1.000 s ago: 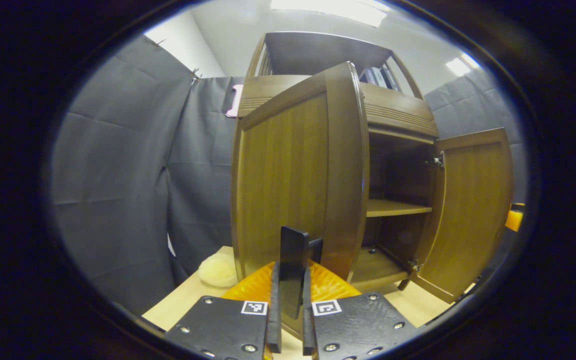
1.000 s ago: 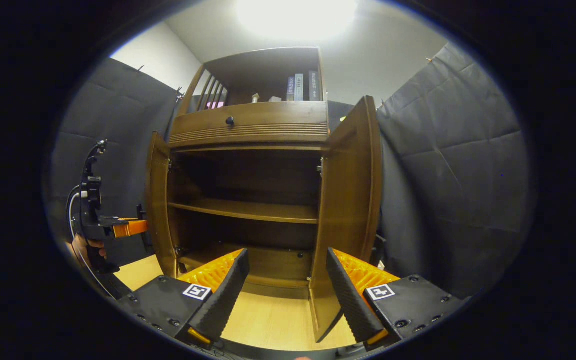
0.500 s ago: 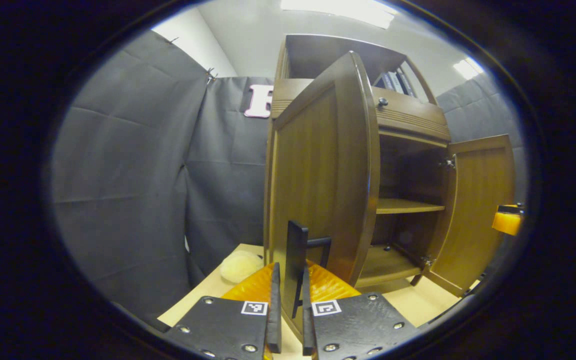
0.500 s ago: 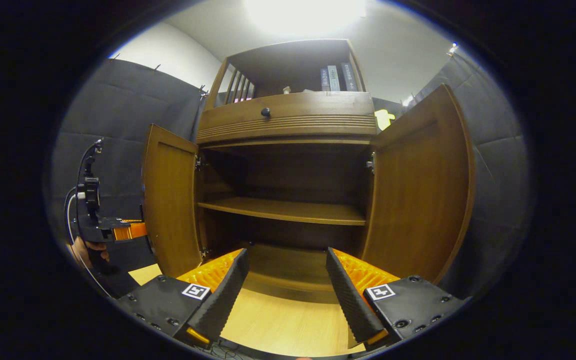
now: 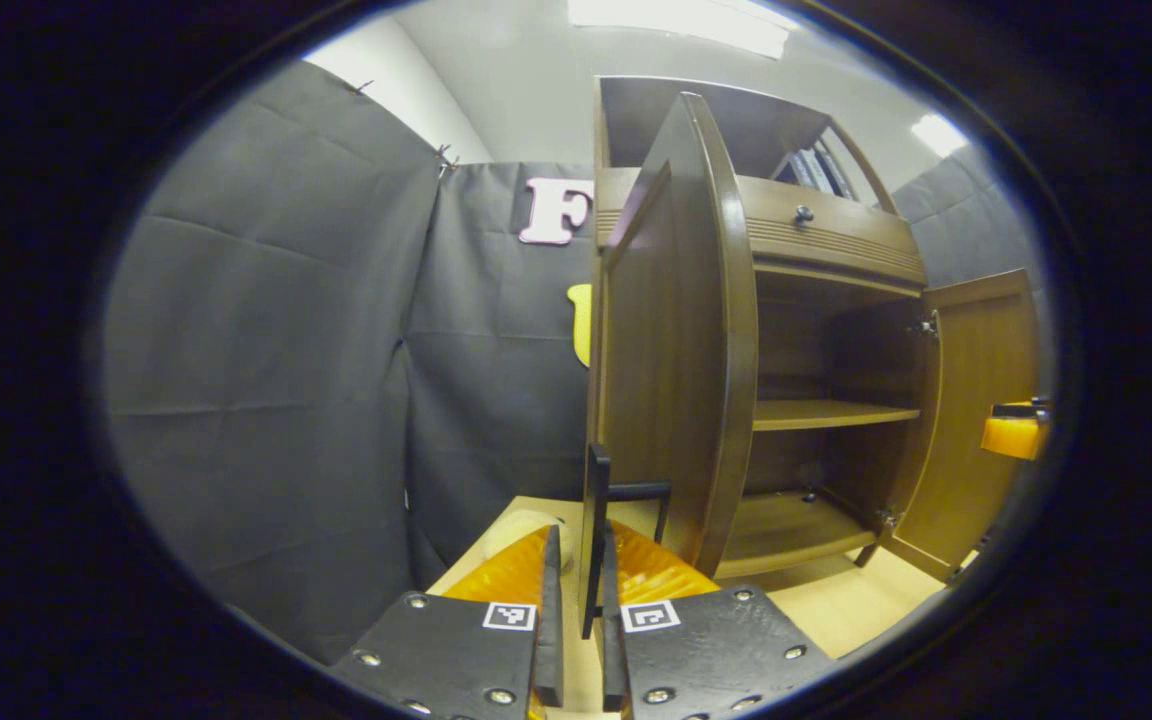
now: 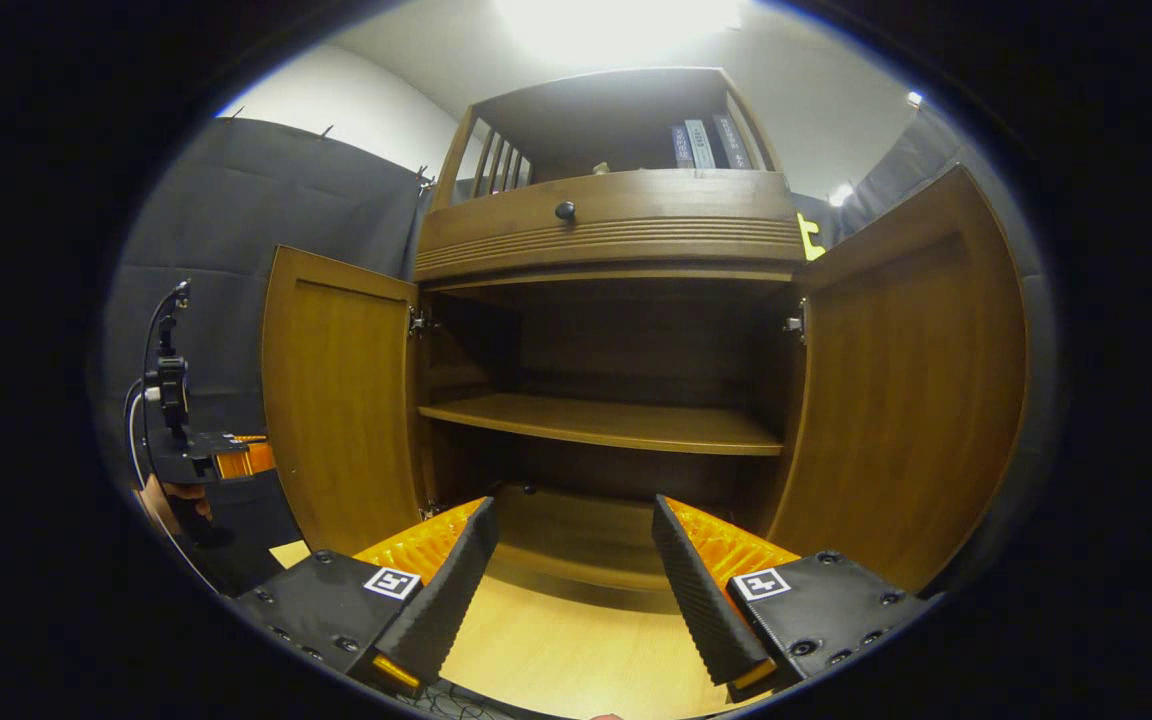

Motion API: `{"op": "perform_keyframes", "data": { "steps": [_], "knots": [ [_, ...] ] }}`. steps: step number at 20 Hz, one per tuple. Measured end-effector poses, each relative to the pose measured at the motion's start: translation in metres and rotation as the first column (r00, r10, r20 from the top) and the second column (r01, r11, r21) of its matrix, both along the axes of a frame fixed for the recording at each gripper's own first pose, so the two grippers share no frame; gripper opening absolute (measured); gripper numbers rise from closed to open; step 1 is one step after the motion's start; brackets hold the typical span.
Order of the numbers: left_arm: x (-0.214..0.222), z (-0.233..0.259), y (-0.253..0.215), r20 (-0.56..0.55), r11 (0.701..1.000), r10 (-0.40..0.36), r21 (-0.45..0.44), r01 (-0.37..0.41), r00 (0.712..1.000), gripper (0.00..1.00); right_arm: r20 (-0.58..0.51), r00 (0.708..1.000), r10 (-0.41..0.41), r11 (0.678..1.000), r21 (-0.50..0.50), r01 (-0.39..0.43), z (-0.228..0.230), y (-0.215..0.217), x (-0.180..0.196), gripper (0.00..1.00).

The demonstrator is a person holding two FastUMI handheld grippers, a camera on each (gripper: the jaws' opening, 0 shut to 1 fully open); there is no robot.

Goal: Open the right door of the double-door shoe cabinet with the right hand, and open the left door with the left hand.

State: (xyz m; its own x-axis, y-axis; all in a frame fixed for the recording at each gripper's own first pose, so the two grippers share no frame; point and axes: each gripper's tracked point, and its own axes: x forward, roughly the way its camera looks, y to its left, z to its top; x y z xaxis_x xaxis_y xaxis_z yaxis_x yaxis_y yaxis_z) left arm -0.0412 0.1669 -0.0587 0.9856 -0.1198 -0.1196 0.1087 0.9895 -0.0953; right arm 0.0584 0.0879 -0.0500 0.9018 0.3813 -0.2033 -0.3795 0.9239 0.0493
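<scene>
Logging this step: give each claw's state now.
Left claw: shut on the left door's handle.
Right claw: open, holding nothing.

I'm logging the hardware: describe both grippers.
Each gripper has two black plates with screws and a square black-and-white tag apiece, over ribbed orange parts: left gripper, right gripper. The right gripper view also shows the left's black upright frame with a looping cable.

Brown wood-grain cabinet (image 6: 616,230), black door handle (image 5: 596,520), pale floor (image 6: 556,650).
</scene>
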Motion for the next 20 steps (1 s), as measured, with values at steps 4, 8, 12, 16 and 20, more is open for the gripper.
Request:
{"op": "perform_keyframes", "data": {
  "steps": [4, 8, 12, 16, 20],
  "knots": [
    [-0.003, -0.001, 0.01, -0.002, 1.0, -0.009, 0.013, 0.009, 1.0, 0.18, -0.004, 1.0, 0.022, 1.0, 0.014, -0.022, -0.002, 0.018, 0.006, 0.97],
    [-0.011, 0.0, 0.02, 0.001, 0.999, 0.009, 0.053, -0.009, 1.0, 0.18, -0.003, 1.0, 0.028, 0.999, 0.028, -0.028, -0.003, 0.025, 0.011, 0.97],
    [-0.032, -0.001, 0.05, -0.018, 0.996, 0.084, 0.044, -0.083, 0.996, 0.15, -0.008, 1.0, 0.013, 0.999, 0.038, -0.012, -0.005, 0.018, 0.01, 0.97],
    [-0.048, 0.012, 0.067, -0.01, 0.993, 0.117, -0.003, -0.117, 0.993, 0.18, -0.006, 0.999, -0.032, 0.999, 0.04, 0.032, -0.002, -0.001, 0.011, 0.97],
    [-0.064, 0.039, 0.064, 0.025, 0.996, 0.091, 0.012, -0.092, 0.996, 0.16, 0.007, 0.995, -0.103, 0.994, 0.04, 0.103, 0.008, -0.027, 0.009, 0.96]
  ]
}}
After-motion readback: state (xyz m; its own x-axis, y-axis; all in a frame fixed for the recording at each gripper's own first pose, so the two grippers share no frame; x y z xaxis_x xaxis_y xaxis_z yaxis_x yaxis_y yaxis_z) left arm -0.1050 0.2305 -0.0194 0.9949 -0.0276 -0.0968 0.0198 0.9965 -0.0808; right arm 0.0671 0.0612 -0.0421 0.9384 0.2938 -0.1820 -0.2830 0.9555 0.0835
